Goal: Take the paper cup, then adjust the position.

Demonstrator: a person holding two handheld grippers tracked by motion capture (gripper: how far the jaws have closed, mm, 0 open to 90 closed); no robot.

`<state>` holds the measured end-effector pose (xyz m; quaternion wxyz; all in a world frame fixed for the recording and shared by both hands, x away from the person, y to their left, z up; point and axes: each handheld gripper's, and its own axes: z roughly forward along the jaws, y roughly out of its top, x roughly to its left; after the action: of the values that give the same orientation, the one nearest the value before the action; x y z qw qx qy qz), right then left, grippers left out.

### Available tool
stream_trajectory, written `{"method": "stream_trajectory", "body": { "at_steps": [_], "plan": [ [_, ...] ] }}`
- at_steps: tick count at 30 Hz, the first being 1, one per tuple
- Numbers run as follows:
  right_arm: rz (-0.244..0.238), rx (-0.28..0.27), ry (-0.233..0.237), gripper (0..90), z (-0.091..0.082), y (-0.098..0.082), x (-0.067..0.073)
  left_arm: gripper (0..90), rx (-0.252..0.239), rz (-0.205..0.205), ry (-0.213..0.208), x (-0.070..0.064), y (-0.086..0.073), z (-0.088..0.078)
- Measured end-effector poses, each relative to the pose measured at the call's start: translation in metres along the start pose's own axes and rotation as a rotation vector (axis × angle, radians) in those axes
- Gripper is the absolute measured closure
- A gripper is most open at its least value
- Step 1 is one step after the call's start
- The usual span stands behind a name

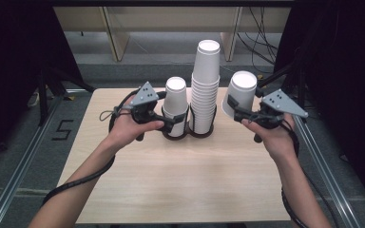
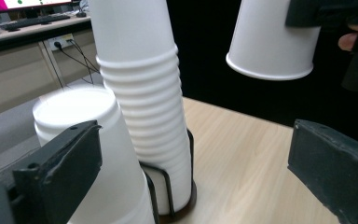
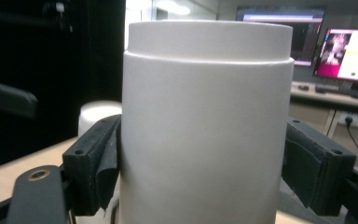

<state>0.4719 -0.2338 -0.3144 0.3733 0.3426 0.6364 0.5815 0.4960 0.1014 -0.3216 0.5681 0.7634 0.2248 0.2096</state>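
My right tool [image 1: 234, 110] is clamped on a single white paper cup [image 1: 240, 94], which I hold upside down and a little tilted, up off the bench [image 1: 180, 185] and to the right of the cup holder [image 1: 200, 132]. In the right gripper view the cup [image 3: 207, 126] stands between my two black jaws, and both pads press flat against its sides, so the grip is firm. Its closed bottom faces up and its open mouth faces down.

My left tool [image 1: 170, 121] has its jaws standing wide, with nothing gripped between them. It sits low at the left of the holder, right by the short stack of cups [image 1: 176, 105] that stands in the holder's left ring. In the left gripper view that short stack [image 2: 93, 154] is just beside my left jaw; I cannot tell whether the jaw touches it. The tall stack of cups [image 1: 205, 85] stands in the right ring, leaning a bit, with many rims showing one above the other. The tall stack [image 2: 142, 98] rises between my jaws farther off, and the held cup [image 2: 272, 39] hangs above and to the right of it, clear of both stacks. The holder is a dark wire frame resting near the far middle of the bench.
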Motion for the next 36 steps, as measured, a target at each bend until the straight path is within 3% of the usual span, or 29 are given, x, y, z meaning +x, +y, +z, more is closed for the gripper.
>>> {"method": "stream_trajectory", "body": {
  "at_steps": [4,9,11,16,20,21,26,28,36],
  "plan": [
    [0.002,0.034,-0.004,20.5,-0.005,-0.024,0.004,2.4,0.005,-0.013,0.005,-0.008,-0.023,-0.008],
    [0.006,0.077,-0.002,20.5,-0.011,-0.044,0.011,2.7,0.008,-0.033,0.017,-0.013,-0.04,-0.016],
    [-0.016,0.075,0.001,20.5,-0.012,-0.049,0.013,2.7,0.019,-0.034,0.015,-0.015,-0.045,-0.018],
    [0.019,0.103,0.019,20.5,-0.012,-0.061,0.022,2.7,0.043,-0.034,0.017,-0.017,-0.053,-0.02],
    [-0.001,0.112,0.026,20.5,-0.009,-0.065,0.027,2.7,0.044,-0.039,0.02,-0.019,-0.055,-0.02],
    [-0.033,0.108,0.022,20.5,-0.008,-0.066,0.027,2.7,0.043,-0.036,0.019,-0.019,-0.055,-0.02],
    [-0.088,0.15,0.043,20.5,-0.005,-0.076,0.032,2.8,0.057,-0.046,-0.008,-0.024,-0.063,-0.012],
    [-0.161,0.169,0.047,20.5,-0.004,-0.083,0.035,2.9,0.072,-0.044,-0.016,-0.026,-0.066,-0.008],
    [-0.288,0.224,0.061,20.4,-0.008,-0.104,0.046,2.8,0.082,-0.063,-0.052,-0.035,-0.072,0.01]
  ]
}}
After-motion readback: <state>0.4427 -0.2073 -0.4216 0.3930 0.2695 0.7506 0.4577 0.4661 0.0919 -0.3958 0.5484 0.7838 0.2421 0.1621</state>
